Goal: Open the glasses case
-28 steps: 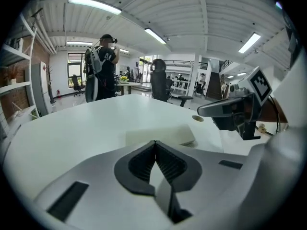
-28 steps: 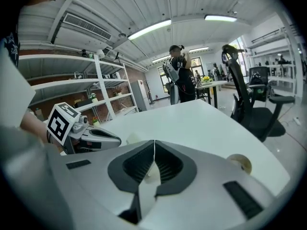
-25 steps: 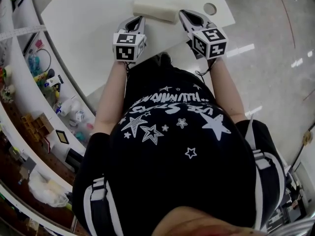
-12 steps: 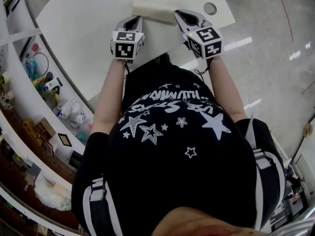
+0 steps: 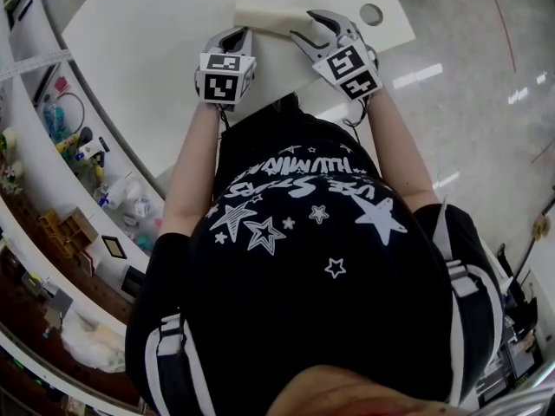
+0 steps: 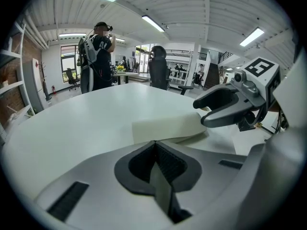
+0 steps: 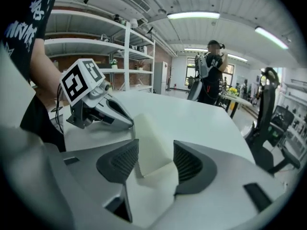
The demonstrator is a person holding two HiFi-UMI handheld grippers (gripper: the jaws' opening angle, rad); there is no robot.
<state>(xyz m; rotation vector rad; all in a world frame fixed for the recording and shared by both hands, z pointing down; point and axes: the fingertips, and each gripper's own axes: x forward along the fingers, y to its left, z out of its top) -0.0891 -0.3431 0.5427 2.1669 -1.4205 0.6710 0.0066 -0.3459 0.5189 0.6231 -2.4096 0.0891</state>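
The cream glasses case (image 5: 264, 17) lies shut on the white table (image 5: 156, 33), near its front edge. My left gripper (image 5: 238, 35) is shut with nothing in it, its tips just short of the case's left end. In the left gripper view the case (image 6: 168, 126) lies right beyond the closed jaws (image 6: 154, 143). My right gripper (image 5: 305, 24) is rolled onto its side and its jaws are opening. In the right gripper view the right end of the case (image 7: 149, 143) sits between the spread pads (image 7: 156, 159) without being pressed.
A round grommet hole (image 5: 371, 14) is in the table to the right of the case. White shelves (image 5: 52, 146) crammed with small items run along the left. Another person (image 6: 98, 56) stands far off beyond the table, near office chairs.
The right gripper has rolled onto its side, shifted slightly towards the case, and its jaws have gone from shut to spread. The left gripper has stayed put.
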